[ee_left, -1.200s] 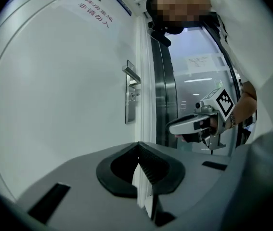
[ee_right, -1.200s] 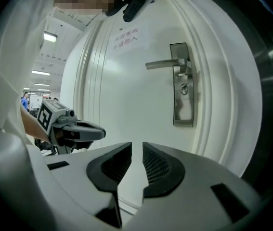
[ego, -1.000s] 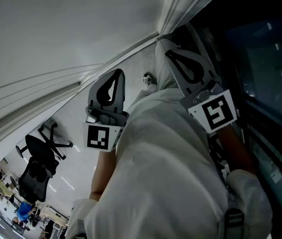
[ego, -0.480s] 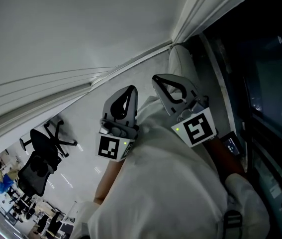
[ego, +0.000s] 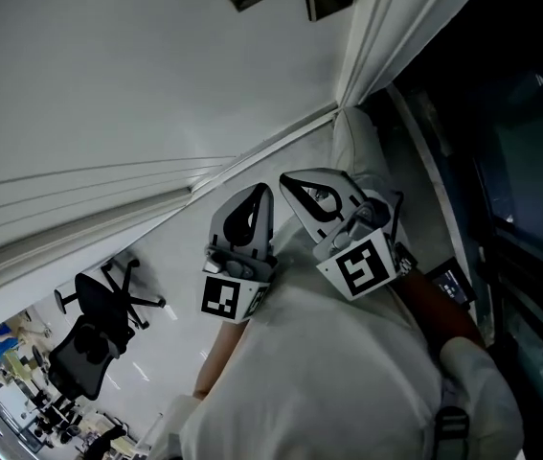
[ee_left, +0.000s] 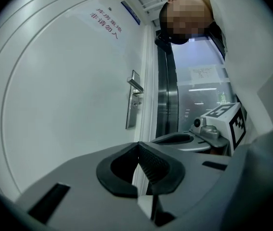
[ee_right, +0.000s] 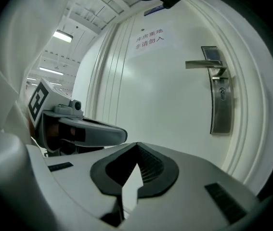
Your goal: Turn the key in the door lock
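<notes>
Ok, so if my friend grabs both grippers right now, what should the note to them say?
Left gripper: jaws shut, empty, held short of the white door.
Right gripper: jaws shut, empty, beside the left one.
The silver lever handle and the silver lock plate below it sit on the door ahead; a key in the keyhole is too small to make out.
Done: nothing on the lock yet.
Left: reach the lock, find the key, grip and turn it.
</notes>
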The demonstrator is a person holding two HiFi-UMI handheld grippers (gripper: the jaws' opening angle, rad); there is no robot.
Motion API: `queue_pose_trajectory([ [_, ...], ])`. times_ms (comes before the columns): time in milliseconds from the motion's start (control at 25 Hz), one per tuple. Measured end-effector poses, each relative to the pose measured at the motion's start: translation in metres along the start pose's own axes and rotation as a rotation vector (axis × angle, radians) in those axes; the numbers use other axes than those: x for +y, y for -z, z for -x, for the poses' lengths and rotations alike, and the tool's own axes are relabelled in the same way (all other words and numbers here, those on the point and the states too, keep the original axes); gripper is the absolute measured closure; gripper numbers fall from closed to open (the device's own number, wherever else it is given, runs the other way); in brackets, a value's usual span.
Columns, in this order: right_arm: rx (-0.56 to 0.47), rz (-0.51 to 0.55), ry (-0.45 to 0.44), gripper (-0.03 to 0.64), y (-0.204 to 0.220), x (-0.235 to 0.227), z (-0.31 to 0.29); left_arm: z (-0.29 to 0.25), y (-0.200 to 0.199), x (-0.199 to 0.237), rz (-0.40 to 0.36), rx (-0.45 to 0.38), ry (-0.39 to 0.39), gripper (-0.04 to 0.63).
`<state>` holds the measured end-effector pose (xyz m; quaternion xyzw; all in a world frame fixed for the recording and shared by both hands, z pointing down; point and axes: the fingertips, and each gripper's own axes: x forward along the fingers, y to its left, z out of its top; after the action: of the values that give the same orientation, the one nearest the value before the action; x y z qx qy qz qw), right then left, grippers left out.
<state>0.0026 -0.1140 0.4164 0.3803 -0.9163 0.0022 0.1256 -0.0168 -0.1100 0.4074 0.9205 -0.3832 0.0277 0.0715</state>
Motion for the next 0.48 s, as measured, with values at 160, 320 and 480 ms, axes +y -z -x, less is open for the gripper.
queue_pose_trajectory([
  [160, 0.006, -0.012, -0.001, 0.614, 0.002, -0.001, 0.000, 0.000, -0.002, -0.007, -0.004, -0.012, 0.022, 0.592],
  [320, 0.005, 0.018, -0.006, 0.614, 0.002, 0.000, 0.008, 0.001, -0.002, -0.007, 0.026, -0.035, 0.011, 0.592],
  [480, 0.009, 0.019, 0.015, 0.614, 0.005, -0.003, 0.017, -0.003, 0.001, -0.014, 0.064, -0.042, 0.033, 0.592],
])
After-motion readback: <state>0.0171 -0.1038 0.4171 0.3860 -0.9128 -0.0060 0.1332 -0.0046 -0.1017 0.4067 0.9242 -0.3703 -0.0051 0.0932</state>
